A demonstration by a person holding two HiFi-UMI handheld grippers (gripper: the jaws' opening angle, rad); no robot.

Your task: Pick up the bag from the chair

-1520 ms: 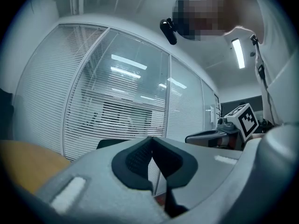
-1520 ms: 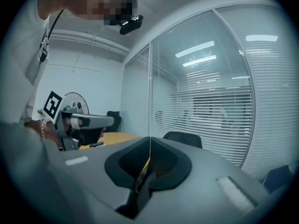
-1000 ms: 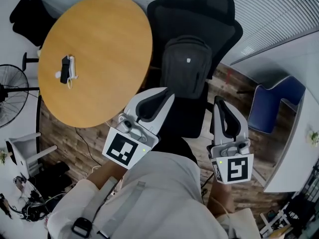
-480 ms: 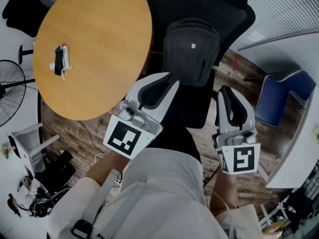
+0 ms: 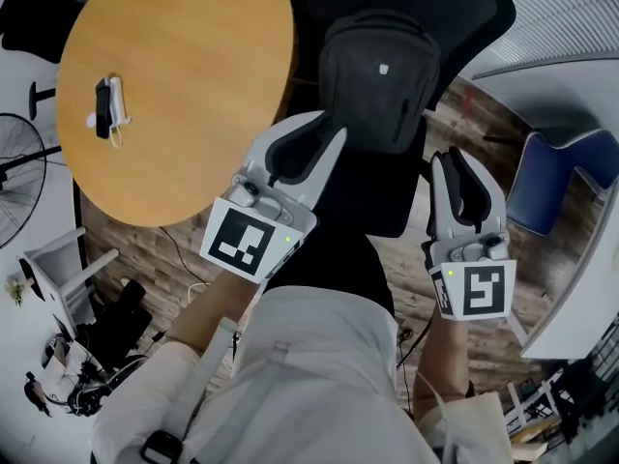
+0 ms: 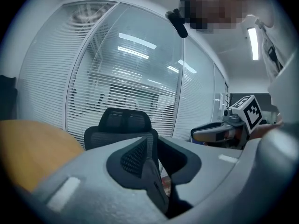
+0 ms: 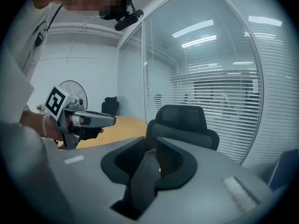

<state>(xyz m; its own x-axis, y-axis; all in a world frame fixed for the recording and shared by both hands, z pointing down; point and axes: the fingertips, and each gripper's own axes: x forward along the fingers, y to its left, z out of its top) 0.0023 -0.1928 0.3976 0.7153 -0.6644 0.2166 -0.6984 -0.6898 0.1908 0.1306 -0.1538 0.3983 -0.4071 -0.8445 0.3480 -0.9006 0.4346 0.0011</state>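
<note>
Closest to the person, both grippers hang just short of the chair: the left gripper by its front-left edge, the right gripper by its front-right, each with jaws pressed together on nothing. Beyond them, the dark bag sits on the chair's seat, and a round wooden table stands to the chair's left.

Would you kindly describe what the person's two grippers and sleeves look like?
Both the left gripper and the right gripper have pale grey, rounded shells with black jaw linings. Each carries a white cube printed with black square markers and a small green light. The person wears a white top that leaves the forearms bare.
</note>
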